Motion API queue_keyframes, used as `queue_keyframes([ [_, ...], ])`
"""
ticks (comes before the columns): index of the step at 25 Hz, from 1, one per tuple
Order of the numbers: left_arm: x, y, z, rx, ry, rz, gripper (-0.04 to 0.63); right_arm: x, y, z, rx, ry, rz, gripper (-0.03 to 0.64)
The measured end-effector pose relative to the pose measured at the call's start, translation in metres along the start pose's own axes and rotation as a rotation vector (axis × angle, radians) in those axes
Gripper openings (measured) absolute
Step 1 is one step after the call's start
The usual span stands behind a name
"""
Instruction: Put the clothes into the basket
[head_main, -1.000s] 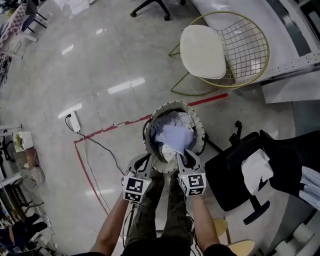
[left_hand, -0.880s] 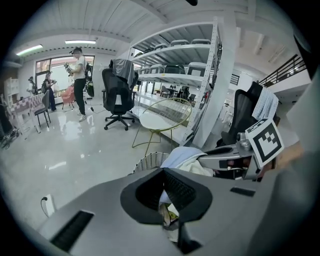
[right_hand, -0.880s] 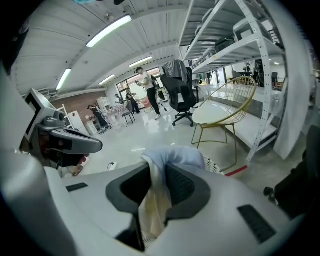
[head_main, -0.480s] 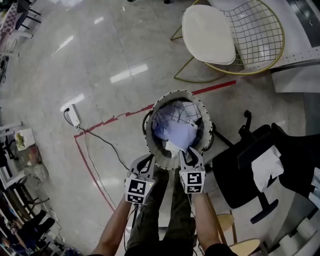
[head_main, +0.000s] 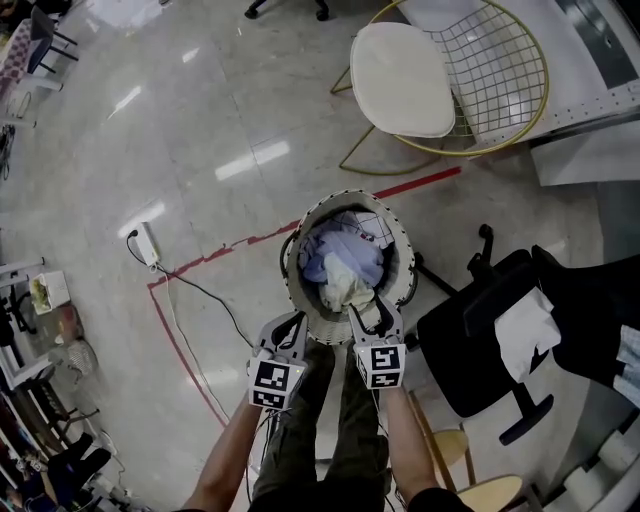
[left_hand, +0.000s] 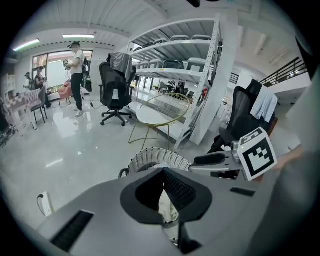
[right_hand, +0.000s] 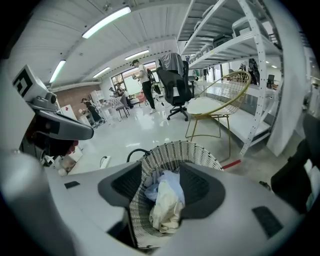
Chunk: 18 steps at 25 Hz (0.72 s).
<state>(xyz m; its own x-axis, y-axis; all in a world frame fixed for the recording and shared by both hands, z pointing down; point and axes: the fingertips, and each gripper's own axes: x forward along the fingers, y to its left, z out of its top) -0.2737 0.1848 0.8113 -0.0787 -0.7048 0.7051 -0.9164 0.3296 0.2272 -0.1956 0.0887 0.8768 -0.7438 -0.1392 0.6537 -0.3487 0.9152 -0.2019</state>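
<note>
A round white woven basket (head_main: 345, 197) stands on the floor just ahead of me. Inside it lies a heap of clothes (head_main: 340, 265), with a light blue piece (right_hand: 167, 182) behind a cream one (right_hand: 165, 212). My right gripper (head_main: 368, 312) hovers over the near rim. Its jaws have just been opening and now stand apart. The cream cloth lies below them, and neither pad presses on it. My left gripper (head_main: 296, 325) sits outside the near left rim, and its fingertips (left_hand: 162, 172) meet. A sliver of cream cloth shows behind them.
A gold wire chair (head_main: 500, 80) with a white cushion stands beyond the basket. A black office chair (head_main: 470, 345) draped with a white cloth (head_main: 520, 335) is close on the right. Red floor tape (head_main: 240, 245) and a power strip (head_main: 147, 243) with its cable lie to the left.
The cloth that hung at the right gripper's tips over the near rim has dropped into the basket. The right jaws have spread apart. Both grippers have sunk slightly toward the rim.
</note>
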Motion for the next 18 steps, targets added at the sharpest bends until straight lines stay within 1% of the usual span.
queue_keyframes([
  [5,-0.016,-0.006,0.027,0.013,-0.023,0.002,0.008,-0.019,0.0,0.033,0.013,-0.035,-0.009,0.238],
  [8,-0.027,-0.013,0.05,0.025,-0.055,-0.001,0.007,-0.034,-0.003,0.056,0.018,-0.068,-0.02,0.238],
  [13,-0.04,-0.027,0.097,0.079,-0.124,-0.012,0.007,-0.058,-0.008,0.101,0.015,-0.147,-0.037,0.238],
  [18,-0.065,-0.048,0.145,0.133,-0.183,-0.023,0.007,-0.098,-0.01,0.146,0.014,-0.224,-0.056,0.226],
])
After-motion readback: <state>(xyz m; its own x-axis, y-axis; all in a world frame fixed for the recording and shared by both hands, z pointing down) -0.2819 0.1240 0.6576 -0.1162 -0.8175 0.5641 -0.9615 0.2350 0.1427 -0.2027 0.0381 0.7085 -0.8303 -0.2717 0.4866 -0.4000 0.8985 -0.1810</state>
